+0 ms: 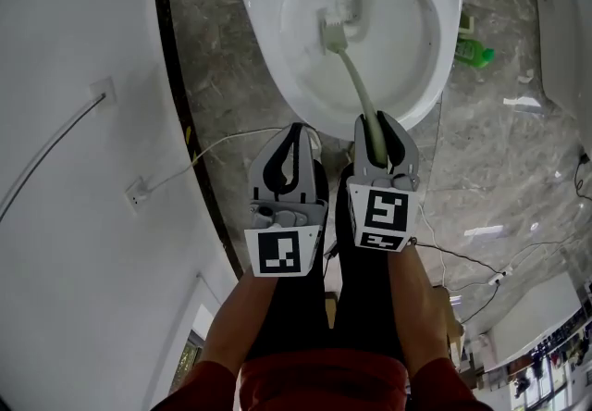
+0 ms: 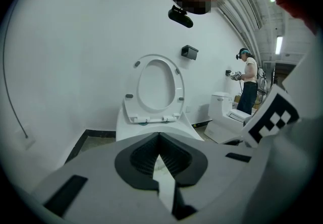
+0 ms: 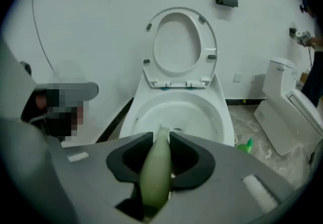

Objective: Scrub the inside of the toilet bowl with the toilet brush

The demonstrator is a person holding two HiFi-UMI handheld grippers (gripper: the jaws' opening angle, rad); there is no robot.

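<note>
**Grippers, pair, hand-held, at toilet bowl**

Left gripper: at 7 o'clock of the bowl, over its near rim. Jaws pressed together, nothing between them.

Right gripper: at 6 o'clock of the bowl, just beside the left one. Jaws pinching the pale green handle of the toilet brush.

Brush head: down inside the bowl near the drain, at 11 o'clock from the right gripper.

Seat: raised, upright.

Green bottle: on the floor at 3 o'clock of the bowl.

Grey marble floor with toilet, green bottle
</note>
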